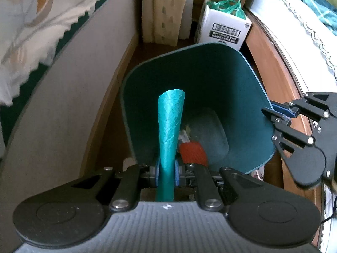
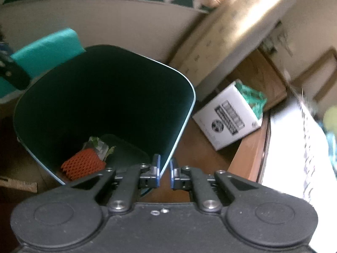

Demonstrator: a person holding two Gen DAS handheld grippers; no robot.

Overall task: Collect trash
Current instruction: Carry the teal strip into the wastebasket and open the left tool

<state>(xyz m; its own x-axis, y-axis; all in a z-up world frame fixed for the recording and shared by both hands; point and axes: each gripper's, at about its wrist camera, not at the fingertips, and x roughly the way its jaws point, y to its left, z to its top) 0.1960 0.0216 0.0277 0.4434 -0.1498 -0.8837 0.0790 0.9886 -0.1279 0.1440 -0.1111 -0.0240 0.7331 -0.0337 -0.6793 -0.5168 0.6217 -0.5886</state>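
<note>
The white cardboard box (image 1: 223, 28) far beyond the bin bears a barcode and a black printed label, its characters unreadable.

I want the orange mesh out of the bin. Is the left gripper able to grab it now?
Probably not: the left gripper is shut on a teal bag roll, though the orange mesh lies uncovered in the bin.

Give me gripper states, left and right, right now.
Left gripper: shut on the teal bag roll, held over the green bin.
Right gripper: shut on the bin's rim.
</note>
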